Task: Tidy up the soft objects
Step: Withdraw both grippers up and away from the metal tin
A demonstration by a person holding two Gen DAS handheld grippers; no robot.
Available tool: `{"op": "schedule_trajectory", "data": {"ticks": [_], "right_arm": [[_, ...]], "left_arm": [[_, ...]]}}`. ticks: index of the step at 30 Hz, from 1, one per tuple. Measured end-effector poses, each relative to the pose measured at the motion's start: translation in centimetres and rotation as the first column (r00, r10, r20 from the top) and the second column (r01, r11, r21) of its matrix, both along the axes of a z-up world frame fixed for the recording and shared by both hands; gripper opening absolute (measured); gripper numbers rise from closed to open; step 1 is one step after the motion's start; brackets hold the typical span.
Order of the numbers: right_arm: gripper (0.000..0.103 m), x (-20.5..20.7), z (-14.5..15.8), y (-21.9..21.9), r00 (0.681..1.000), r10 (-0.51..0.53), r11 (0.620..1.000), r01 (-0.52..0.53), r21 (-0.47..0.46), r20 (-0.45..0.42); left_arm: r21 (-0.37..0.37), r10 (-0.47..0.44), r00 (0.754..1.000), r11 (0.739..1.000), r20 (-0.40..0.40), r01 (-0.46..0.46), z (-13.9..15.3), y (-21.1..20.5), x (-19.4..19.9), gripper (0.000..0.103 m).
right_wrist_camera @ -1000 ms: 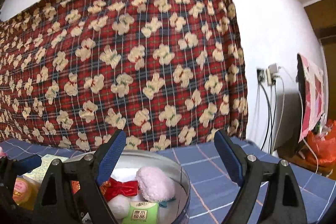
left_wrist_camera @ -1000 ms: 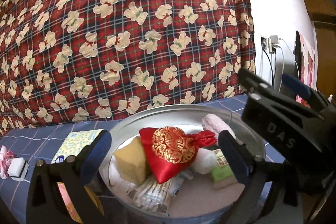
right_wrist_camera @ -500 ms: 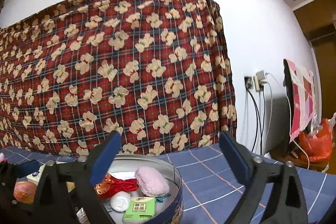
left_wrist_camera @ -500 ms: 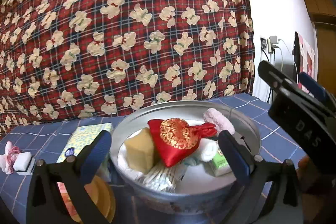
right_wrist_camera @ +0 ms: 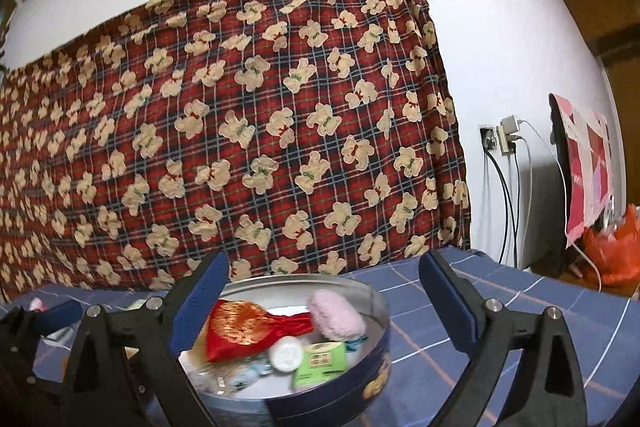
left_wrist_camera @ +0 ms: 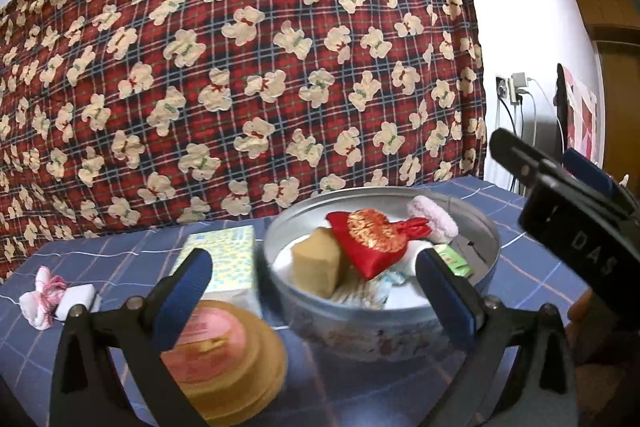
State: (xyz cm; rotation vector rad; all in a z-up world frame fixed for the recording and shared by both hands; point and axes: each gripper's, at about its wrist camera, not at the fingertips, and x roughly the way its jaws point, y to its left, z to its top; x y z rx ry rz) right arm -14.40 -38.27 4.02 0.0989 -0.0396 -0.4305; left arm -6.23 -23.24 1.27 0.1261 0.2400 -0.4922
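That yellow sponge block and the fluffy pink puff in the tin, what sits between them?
A red pouch with gold embroidery lies between the sponge and puff, seen from the left wrist.

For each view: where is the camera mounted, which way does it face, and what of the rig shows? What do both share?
Left wrist: on the left gripper, facing the tin from its left; the right gripper juts in from the right.
Right wrist: on the right gripper, facing the bear cloth over the tin; the left gripper shows lower left.
Shared: tin, red pouch, cloth, both grippers open.

Raised letters "DAS" on the black body of the right gripper (left_wrist_camera: 592, 255); other print illegible.
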Motion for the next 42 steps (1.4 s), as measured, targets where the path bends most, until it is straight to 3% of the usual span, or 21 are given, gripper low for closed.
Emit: {"op": "schedule_trajectory", "data": {"ticks": [13, 21, 42], "right_arm": [[0.098, 1.8, -0.4, 7.7, 0.989, 0.141, 0.99, -0.142, -0.016, -0.048], [0.098, 3.5, -0.9, 11.9, 0.968, 0.233, 0.972, -0.231, 0.037, -0.093], [0.098, 10.0, -2.0, 23.9, 0.884, 0.423, 0.905, -0.423, 0.041, -0.202]], "left_arm": [[-0.021, 0.112, 0.994, 0.994, -0.015, -0.112, 0.0, 7.3, 1.7, 0.103], [-0.045, 0.177, 0.983, 0.983, -0.043, -0.179, -0.1, 11.9, 2.9, 0.103], [-0.027, 0.388, 0.92, 0.921, -0.057, -0.39, -0.5, 23.1, 7.2, 0.103]]}}
